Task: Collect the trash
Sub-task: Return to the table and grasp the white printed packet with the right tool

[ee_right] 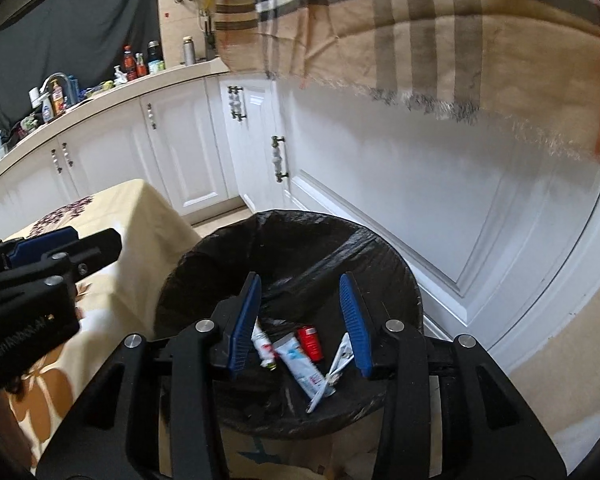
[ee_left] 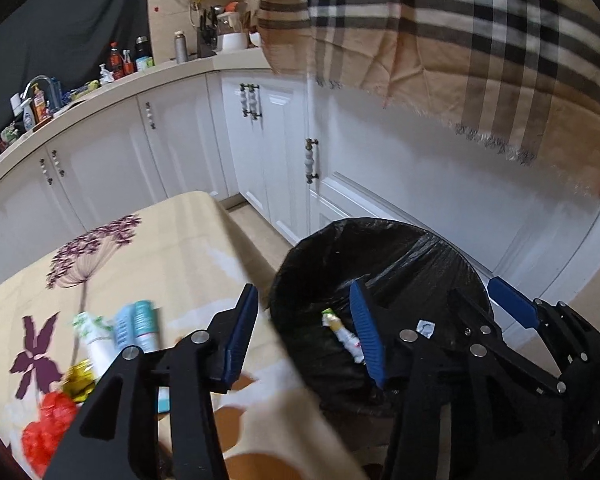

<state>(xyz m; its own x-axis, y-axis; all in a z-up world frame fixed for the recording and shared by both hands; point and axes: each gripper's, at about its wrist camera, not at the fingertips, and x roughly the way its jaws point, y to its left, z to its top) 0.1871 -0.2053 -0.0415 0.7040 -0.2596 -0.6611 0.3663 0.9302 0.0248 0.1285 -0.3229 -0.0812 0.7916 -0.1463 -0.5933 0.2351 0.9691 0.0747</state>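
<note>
Both claws spread wide and carrying nothing above the black-lined round trash bin [ee_right: 288, 320].

Right claw [ee_right: 300, 316] hovers over the bin mouth; below, between its fingers, a white-and-blue squeezed tube [ee_right: 302, 364] lies diagonally, cap end toward lower right, beside a small red can [ee_right: 311, 342]; its print is unreadable. Left claw [ee_left: 306, 336] straddles the bin edge and the floral-clothed bench [ee_left: 148, 264], where white and teal tubes [ee_left: 136, 330] and red crumpled plastic [ee_left: 46, 426] lie left of it.

Left of my left tool [ee_left: 306, 330], the tubes [ee_left: 136, 326] on the table [ee_left: 188, 256] are too blurred to read. My right tool [ee_right: 300, 320] hides part of the bin [ee_right: 204, 264] floor. The red wrapper [ee_left: 46, 424] is partly covered.
</note>
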